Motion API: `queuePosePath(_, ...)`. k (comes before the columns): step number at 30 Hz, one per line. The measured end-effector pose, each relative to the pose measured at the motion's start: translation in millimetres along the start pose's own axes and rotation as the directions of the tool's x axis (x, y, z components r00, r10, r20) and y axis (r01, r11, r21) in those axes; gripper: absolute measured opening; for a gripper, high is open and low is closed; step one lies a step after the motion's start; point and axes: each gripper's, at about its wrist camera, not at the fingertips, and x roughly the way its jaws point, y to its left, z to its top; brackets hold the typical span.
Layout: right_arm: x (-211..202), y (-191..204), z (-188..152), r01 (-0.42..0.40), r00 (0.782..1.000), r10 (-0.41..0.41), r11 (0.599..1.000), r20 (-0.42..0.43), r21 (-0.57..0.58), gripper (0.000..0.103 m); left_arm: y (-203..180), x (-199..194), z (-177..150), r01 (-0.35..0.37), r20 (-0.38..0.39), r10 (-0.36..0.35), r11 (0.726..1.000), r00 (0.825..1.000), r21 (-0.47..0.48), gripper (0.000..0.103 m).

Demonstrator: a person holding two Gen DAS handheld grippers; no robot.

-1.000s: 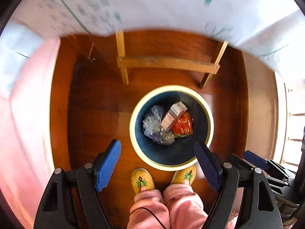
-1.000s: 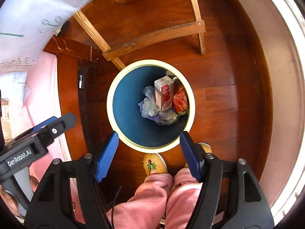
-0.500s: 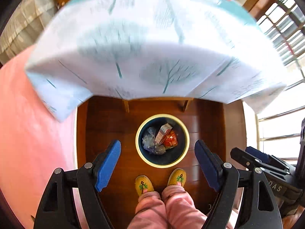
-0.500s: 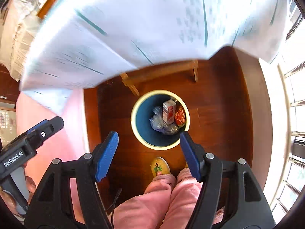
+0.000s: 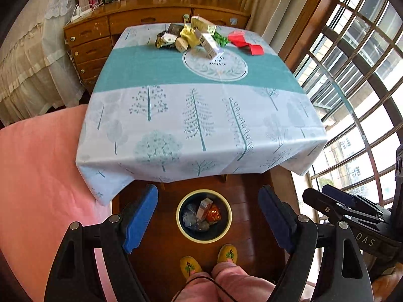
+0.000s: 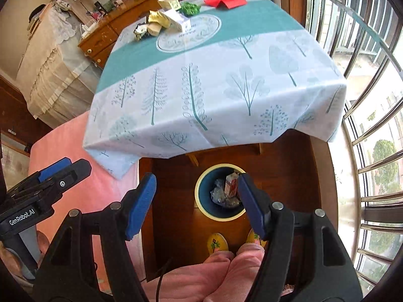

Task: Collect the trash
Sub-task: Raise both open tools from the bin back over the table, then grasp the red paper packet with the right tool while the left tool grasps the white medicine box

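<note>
A round blue bin with a cream rim [image 5: 181, 226] [image 6: 199, 201] stands on the wooden floor below the table's near edge. It holds a small carton [image 5: 203, 207], a red wrapper and clear plastic. Several pieces of trash lie at the far end of the table: a white box [image 5: 209, 45] [image 6: 177, 20], yellow paper [image 5: 187, 34], a green wrapper [image 6: 190, 8] and red paper [image 5: 245, 42] [image 6: 225, 0]. My left gripper [image 5: 207, 214] is open and empty above the bin. My right gripper [image 6: 196, 201] is open and empty beside it.
The table wears a teal and white tree-print cloth [image 5: 201, 115]. A wooden dresser [image 5: 100, 32] stands behind it, a pink bed [image 5: 37, 176] to the left, barred windows [image 5: 352, 75] to the right. My slippered feet [image 5: 209, 259] stand by the bin.
Both grippers have risen from just over the bin to above table height and tilted forward. The tabletop and its trash have come into view. Both stay open and empty.
</note>
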Motion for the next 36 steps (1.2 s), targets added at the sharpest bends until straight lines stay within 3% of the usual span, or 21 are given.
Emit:
queuePosePath(10, -73, 23, 39, 0.009, 0.983, -0.008, 1.000, 0.183, -0.005, 0.065, -11, -62, 46, -0.006, 0.110, -0.001, 0.998, 0.994, 0.065, 0.084)
queuePosePath(17, -101, 30, 64, 0.018, 0.969, -0.016, 1.000, 0.248, -0.007, 0.065, -15, -83, 78, -0.006, 0.164, -0.006, 0.998, 0.986, 0.069, 0.084)
queuePosePath(21, -97, 30, 81, 0.037, 0.968, -0.026, 0.999, 0.251, -0.038, 0.065, -15, -79, 105, -0.007, 0.168, 0.001, 0.999, 0.986, 0.032, 0.084)
queuePosePath(28, -58, 16, 147, 0.125, 0.958, -0.079, 0.980, 0.276, -0.156, 0.065, -13, -31, 169, -0.055, 0.144, 0.059, 0.998, 0.988, -0.036, 0.084)
queuePosePath(36, 32, -23, 289, 0.161, 0.961, -0.083, 0.943, 0.265, -0.290, 0.065, -25, 91, 262, -0.126, 0.015, 0.130, 0.976, 0.991, -0.180, 0.084)
